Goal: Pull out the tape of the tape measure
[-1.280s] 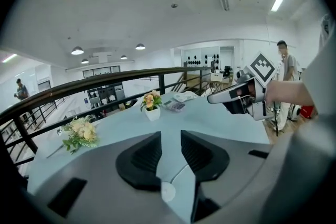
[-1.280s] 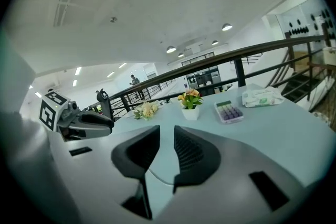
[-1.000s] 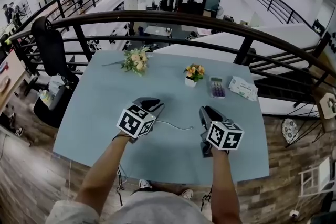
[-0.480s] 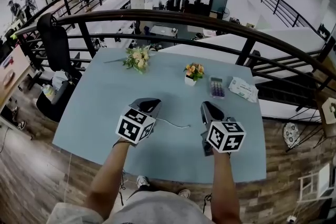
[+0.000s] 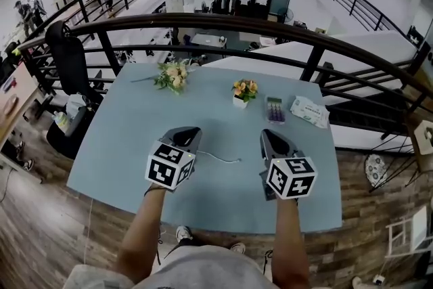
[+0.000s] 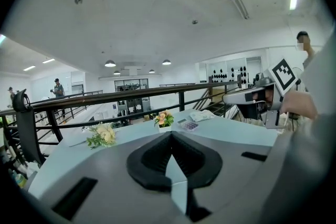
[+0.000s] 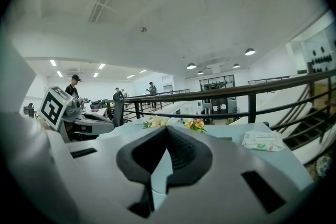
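Observation:
No tape measure shows in any view. My left gripper point(image 5: 185, 136) hovers over the near middle of the pale blue table point(image 5: 135, 118), and my right gripper point(image 5: 272, 139) is level with it, a hand's width to its right. Both point away from me toward the far edge. In the left gripper view the black pads point(image 6: 152, 157) of the left gripper point(image 6: 170, 136) meet at the tip with nothing between them. The right gripper point(image 7: 167, 131) likewise has its pads point(image 7: 184, 152) closed together and empty.
A thin pale cord point(image 5: 220, 159) lies on the table between the grippers. Further back are a loose bouquet point(image 5: 170, 76), a small flower pot point(image 5: 242, 92), a calculator point(image 5: 274, 109) and a tissue pack point(image 5: 309, 111). A black railing point(image 5: 223, 24) runs behind the table.
Both grippers stay almost where they were. The left one has drifted slightly left and toward me. The head camera has shifted a little.

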`<state>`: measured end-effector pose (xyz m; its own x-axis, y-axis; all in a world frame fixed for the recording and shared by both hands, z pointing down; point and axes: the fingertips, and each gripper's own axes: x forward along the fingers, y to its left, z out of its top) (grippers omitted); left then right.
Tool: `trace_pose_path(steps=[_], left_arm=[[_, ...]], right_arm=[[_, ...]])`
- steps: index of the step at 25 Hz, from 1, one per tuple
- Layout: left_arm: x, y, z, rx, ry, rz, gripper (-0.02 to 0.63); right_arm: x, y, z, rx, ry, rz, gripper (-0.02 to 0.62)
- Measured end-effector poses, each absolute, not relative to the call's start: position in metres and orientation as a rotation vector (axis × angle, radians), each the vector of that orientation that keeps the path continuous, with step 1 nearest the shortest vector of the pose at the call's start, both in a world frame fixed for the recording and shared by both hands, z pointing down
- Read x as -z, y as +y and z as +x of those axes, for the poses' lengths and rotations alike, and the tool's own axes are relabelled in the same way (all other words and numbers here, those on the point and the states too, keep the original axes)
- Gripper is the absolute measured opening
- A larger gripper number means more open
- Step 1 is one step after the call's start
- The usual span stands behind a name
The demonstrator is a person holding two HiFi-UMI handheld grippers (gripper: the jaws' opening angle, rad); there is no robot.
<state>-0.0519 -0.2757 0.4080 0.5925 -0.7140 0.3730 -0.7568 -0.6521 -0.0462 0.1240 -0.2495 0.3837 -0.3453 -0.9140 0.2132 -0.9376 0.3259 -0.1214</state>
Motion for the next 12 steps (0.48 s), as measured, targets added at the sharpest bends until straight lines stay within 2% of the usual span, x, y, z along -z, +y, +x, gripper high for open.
trace_pose_path(steps=[12], left_arm=[[-0.407, -0.277, -0.066, -0.526, -1.294, 2.659, -0.002]], right_arm=[[-0.38, -0.244, 0.126, -0.309, -2.472, 1.737, 0.003]])
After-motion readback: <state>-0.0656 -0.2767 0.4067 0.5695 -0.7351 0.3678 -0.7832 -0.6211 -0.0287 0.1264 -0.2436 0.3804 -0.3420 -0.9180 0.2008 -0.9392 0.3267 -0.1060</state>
